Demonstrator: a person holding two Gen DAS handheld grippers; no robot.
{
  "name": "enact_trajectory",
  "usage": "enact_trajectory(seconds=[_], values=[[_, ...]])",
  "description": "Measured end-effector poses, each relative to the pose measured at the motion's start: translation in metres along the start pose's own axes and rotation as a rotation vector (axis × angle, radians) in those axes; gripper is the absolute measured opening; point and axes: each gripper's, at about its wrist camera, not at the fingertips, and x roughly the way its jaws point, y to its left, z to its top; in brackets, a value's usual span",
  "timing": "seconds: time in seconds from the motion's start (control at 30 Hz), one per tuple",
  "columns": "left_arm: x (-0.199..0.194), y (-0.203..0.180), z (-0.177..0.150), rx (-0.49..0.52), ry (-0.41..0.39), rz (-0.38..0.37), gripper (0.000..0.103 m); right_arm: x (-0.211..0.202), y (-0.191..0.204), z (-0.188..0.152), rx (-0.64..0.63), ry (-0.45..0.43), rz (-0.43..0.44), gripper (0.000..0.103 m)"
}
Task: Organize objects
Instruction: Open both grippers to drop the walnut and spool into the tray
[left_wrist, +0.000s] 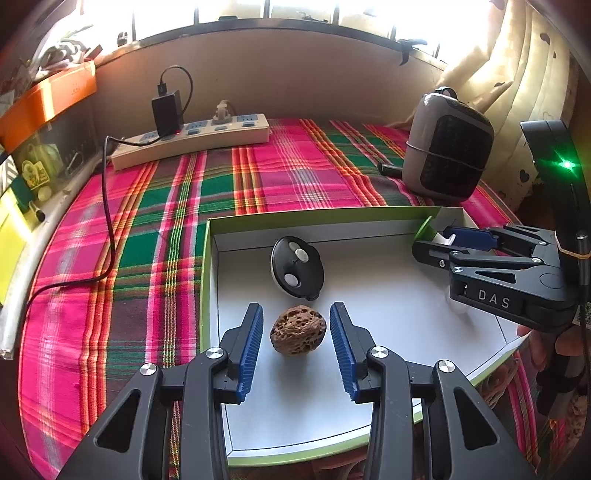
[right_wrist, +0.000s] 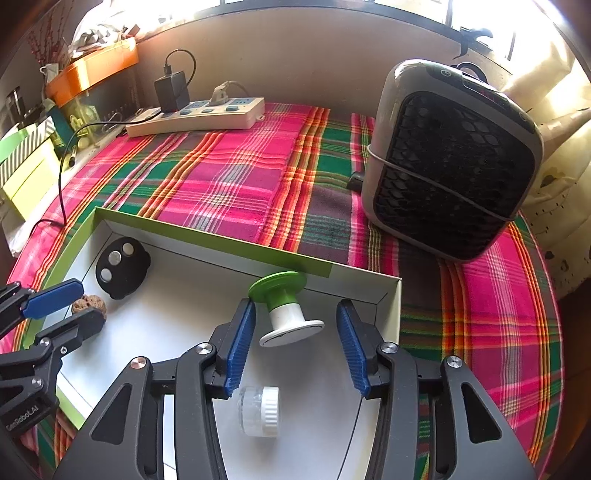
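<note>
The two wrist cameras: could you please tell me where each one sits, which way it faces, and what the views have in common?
Left wrist: rides the left gripper, looking forward over the box; its open fingers flank the walnut. The right gripper and some hand show at right.
Right wrist: rides the right gripper, open around the green-and-white spool; the left gripper shows at left.
Shared: walnut, black disc, box, power strip, heater.

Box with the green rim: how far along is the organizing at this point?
Done, apparently: the walnut, black disc, green-and-white spool and small clear jar all lie inside the box. In hand: nothing. The left gripper is open around the walnut, the right gripper open around the spool. Left: whether either gets moved can't be told.
</note>
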Motion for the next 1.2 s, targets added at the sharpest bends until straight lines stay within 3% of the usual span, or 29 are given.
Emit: enact_trajectory(seconds=[1.2], values=[[-0.043, -0.007, -0.013, 0.009, -0.069, 0.017, 0.037, -0.038, 0.010, -0.019, 0.041, -0.088, 0.043, 0.056]])
